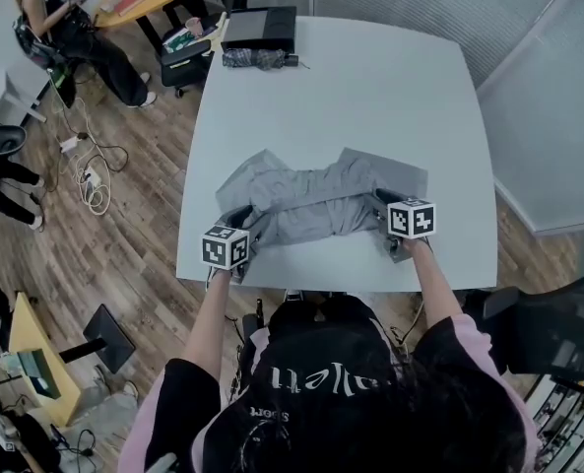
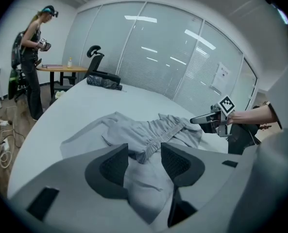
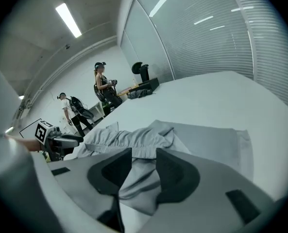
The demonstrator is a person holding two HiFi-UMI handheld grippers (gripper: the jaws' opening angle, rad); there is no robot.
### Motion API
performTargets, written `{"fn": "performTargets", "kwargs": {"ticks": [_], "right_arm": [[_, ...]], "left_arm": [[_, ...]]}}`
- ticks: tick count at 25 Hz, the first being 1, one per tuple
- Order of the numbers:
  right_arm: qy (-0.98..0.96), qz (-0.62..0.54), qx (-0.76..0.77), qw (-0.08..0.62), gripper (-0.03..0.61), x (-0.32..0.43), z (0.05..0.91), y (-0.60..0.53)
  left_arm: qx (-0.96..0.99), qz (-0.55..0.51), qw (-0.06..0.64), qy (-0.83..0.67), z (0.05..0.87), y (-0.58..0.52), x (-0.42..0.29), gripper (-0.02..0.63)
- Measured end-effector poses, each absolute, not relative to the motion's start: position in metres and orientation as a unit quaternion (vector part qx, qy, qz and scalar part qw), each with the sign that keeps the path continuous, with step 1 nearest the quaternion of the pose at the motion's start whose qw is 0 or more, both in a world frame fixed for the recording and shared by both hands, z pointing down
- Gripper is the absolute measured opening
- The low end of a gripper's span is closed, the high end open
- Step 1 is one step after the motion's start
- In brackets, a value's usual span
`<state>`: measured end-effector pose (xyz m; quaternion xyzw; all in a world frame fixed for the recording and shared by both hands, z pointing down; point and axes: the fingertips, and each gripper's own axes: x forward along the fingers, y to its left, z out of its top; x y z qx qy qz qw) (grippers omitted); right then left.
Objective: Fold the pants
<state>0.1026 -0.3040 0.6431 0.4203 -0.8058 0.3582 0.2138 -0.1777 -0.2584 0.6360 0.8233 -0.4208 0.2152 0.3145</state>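
My left gripper point(image 2: 144, 153) has its jaws wide apart, and a fold of the grey pants point(image 2: 148, 135) lies loose between them, not pinched. My right gripper point(image 3: 144, 160) has its jaws apart too, with cloth between them but not pressed. The pants lie crumpled near the front edge of the white desk point(image 1: 370, 97). At its far edge sit a black case point(image 1: 260, 28) and a dark bundle point(image 1: 257, 59). An office chair point(image 1: 185, 65) and a person point(image 1: 75, 28) are beyond.

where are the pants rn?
Head view: the grey pants lie on the near half of the white table, between the left gripper and the right gripper, both open at their near corners.
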Motion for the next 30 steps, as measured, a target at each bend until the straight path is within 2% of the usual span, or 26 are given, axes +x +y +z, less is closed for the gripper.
{"fn": "performTargets", "kwargs": {"ticks": [8, 15, 22, 30], "right_arm": [[-0.837, 0.309, 0.433, 0.124, 0.141, 0.070, 0.568, -0.278], [-0.853, 0.262, 0.437, 0.117, 0.130, 0.038, 0.532, -0.232], [-0.848, 0.254, 0.458, 0.088, 0.110, 0.018, 0.509, -0.186], [-0.850, 0.239, 0.460, 0.090, 0.100, 0.007, 0.499, -0.158]], "left_arm": [[0.868, 0.152, 0.242, -0.406, 0.561, -0.237, -0.156, 0.215], [0.897, 0.118, 0.211, -0.370, 0.515, -0.203, -0.138, 0.212], [0.919, 0.128, 0.196, -0.318, 0.512, -0.164, -0.129, 0.206], [0.926, 0.101, 0.186, -0.313, 0.494, -0.144, -0.124, 0.198]]}}
